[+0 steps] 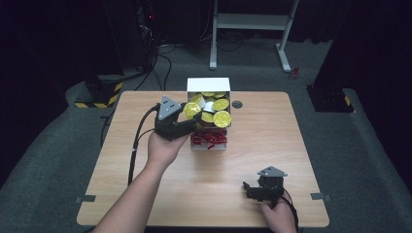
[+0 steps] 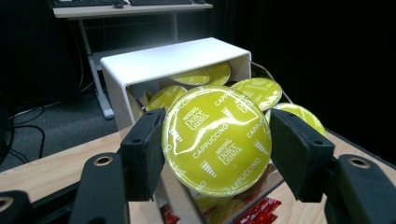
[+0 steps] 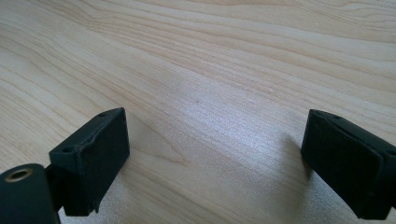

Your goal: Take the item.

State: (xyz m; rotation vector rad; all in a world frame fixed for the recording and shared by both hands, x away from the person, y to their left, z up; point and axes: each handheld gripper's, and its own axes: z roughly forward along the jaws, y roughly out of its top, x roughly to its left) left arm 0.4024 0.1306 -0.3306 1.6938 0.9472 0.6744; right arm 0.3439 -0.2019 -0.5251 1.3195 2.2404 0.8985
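Two fingers of left gripper (image 2: 217,149) clamp capsule (image 2: 215,139) | right gripper (image 3: 215,163) fingers wide, empty

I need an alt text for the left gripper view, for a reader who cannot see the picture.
The left gripper holds a yellow-green capsule printed "Dolce Gusto Cappuccino" between its two black jaws. Behind it stands a white box with more yellow-green capsules inside, on a wooden table in a dark room.
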